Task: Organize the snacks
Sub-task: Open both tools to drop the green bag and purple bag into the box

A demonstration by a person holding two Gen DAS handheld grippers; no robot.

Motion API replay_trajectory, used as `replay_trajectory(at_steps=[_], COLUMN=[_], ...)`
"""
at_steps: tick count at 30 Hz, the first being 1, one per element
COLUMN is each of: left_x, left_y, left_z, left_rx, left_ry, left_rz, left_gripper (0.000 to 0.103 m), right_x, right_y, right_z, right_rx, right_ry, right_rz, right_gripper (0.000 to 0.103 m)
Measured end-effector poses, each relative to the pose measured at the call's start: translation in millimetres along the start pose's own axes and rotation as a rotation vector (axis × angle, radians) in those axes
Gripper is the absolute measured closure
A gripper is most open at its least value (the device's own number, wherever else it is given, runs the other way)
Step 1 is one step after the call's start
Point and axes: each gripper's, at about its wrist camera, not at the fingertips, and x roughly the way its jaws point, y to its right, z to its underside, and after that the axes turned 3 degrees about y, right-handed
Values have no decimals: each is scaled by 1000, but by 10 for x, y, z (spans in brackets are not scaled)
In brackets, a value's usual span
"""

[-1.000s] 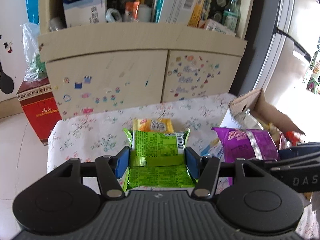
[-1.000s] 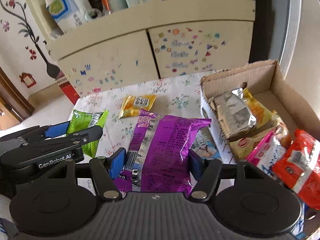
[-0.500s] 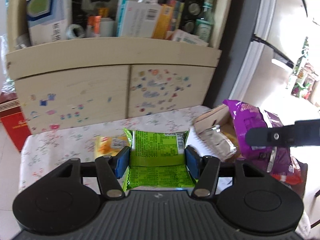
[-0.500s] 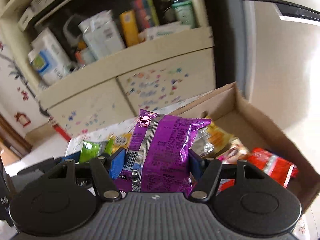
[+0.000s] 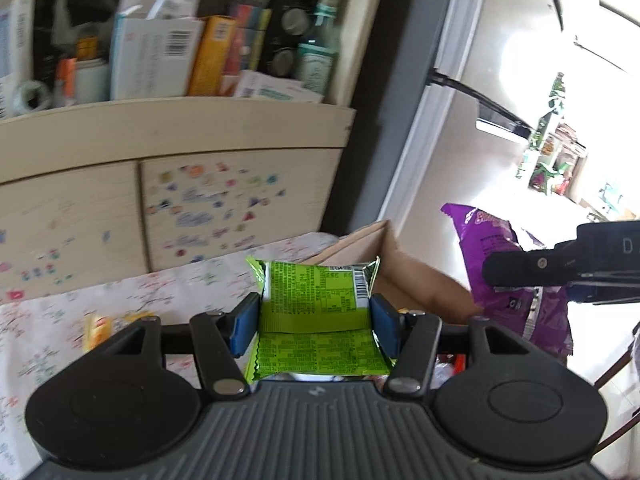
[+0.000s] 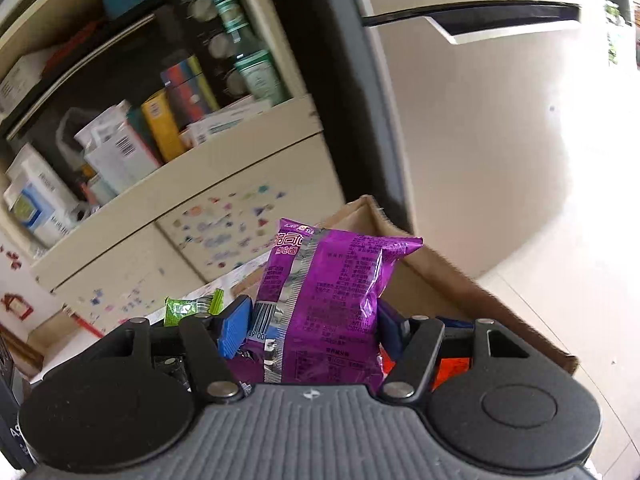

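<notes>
My left gripper (image 5: 314, 322) is shut on a green snack packet (image 5: 316, 312) and holds it in the air at the near-left rim of the cardboard box (image 5: 404, 280). My right gripper (image 6: 316, 326) is shut on a purple snack bag (image 6: 328, 300), held upright above the box (image 6: 460, 300). The purple bag (image 5: 512, 276) and the right gripper also show at the right of the left wrist view. The green packet (image 6: 192, 310) peeks out at the left of the right wrist view. A yellow snack packet (image 5: 98, 326) lies on the floral tablecloth (image 5: 48, 340).
A cream cabinet (image 5: 168, 184) with stickers on its doors stands behind the table, its open shelf packed with boxes and bottles (image 5: 320, 52). A fridge (image 6: 480, 140) stands to the right. Red packets (image 6: 452, 364) lie in the box.
Both grippers have moved right and up with their packets. The purple bag is now over the box and the green packet has reached the box's edge. The yellow packet stays on the table.
</notes>
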Motion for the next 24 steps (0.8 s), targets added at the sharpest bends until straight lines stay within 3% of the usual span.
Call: replay_trajectory(at_steps=[9, 12, 15, 19, 24], left_x=[388, 489, 478, 318, 120], left_y=[292, 355, 345, 224, -71], left_z=[-9, 60, 69, -71, -223], left_rx=[12, 15, -1, -21, -31], left_ry=[-9, -22, -25, 12, 33], left_rz=[87, 86, 101, 61, -26], left_gripper=[43, 27, 22, 12, 9], right_x=[7, 77, 82, 19, 16], right_y=[277, 343, 359, 325, 137], right_z=[-73, -73, -71, -80, -38], right_rx=[105, 151, 173, 173, 90], right_ry=[24, 8, 14, 38, 34], right_rz=[96, 134, 148, 115, 50], right_gripper=[32, 31, 30, 25, 24])
